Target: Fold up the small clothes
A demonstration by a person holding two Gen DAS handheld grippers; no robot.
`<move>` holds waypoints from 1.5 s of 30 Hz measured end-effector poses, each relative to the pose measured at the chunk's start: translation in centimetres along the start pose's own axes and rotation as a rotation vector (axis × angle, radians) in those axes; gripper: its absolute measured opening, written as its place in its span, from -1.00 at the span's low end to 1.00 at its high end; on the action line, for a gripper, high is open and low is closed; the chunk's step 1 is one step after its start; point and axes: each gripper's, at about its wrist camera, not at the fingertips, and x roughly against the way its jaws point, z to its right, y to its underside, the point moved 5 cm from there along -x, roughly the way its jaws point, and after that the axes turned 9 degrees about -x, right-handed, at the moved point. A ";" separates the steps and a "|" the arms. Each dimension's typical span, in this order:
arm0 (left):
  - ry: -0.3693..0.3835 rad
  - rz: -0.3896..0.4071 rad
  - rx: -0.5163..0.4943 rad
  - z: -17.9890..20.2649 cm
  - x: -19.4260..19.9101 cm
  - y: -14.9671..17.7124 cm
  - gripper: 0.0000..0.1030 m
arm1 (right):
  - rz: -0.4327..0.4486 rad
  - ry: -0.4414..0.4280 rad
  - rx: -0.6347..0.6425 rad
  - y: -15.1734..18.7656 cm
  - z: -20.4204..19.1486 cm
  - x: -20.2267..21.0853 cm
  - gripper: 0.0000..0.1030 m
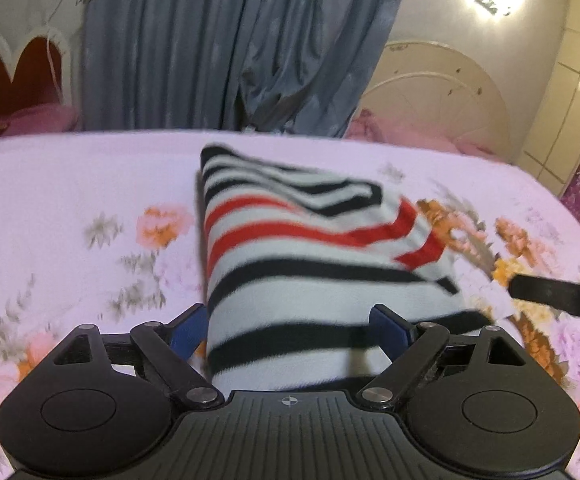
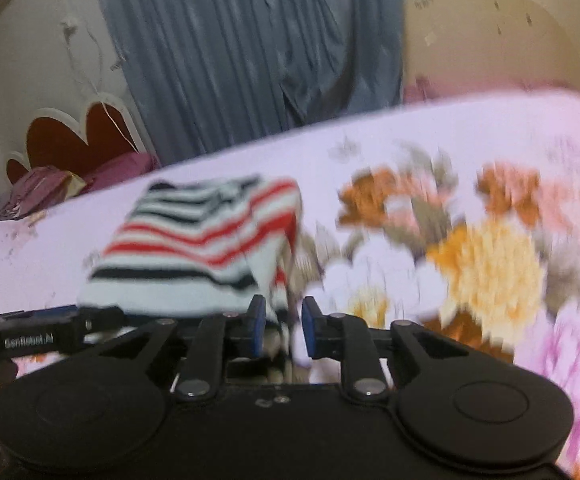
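Note:
A folded white garment with black and red stripes (image 1: 309, 248) lies on the floral bedsheet (image 1: 70, 208). My left gripper (image 1: 290, 332) stands open wide at its near end, with the cloth passing between the blue pads (image 1: 188, 334) and out beyond the right one. In the right wrist view the garment (image 2: 210, 240) lies to the left, its near right corner reaching in between my right gripper (image 2: 284, 320). Those jaws are open only a narrow gap, and the pads do not press the cloth. One black finger of the right gripper (image 1: 557, 298) shows just off the garment's right corner.
Grey-blue curtains (image 1: 230, 40) hang behind the bed's far edge. A red heart-shaped headboard (image 1: 30, 72) with pink pillows (image 1: 42, 118) is at the far left, and a white arched frame (image 1: 429, 80) at the far right. Bare sheet (image 2: 489, 264) spreads to the right of the garment.

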 end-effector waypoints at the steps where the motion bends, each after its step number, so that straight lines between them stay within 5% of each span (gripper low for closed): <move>1: 0.004 0.008 -0.002 0.0 0.2 -0.4 0.69 | 0.008 -0.005 0.008 -0.5 -0.3 -0.1 -0.65; 11: 0.007 0.016 -0.005 -0.9 -2.0 -5.5 0.69 | 0.028 -0.028 0.097 -3.6 -4.3 -4.5 -0.66; 16: -0.020 0.001 -0.001 -1.4 -5.1 -6.6 0.69 | 0.007 0.026 0.095 -4.9 -4.6 -8.9 -0.65; 26: -0.054 -0.040 -0.047 -1.8 -9.1 -2.8 0.70 | 0.012 0.144 0.292 -3.9 -4.6 -15.8 -0.74; 29: -0.006 -0.052 0.075 -2.8 -9.6 -2.0 0.75 | 0.027 0.169 0.254 -3.5 -3.3 -16.5 -0.77; 40: -0.014 -0.047 0.054 -3.1 -9.4 -1.8 0.78 | 0.013 0.181 0.263 -3.3 -3.1 -16.3 -0.79; 45: -0.033 -0.045 0.046 -2.6 -7.8 -2.3 0.78 | 0.026 0.108 0.200 -4.4 -4.0 -13.0 -0.64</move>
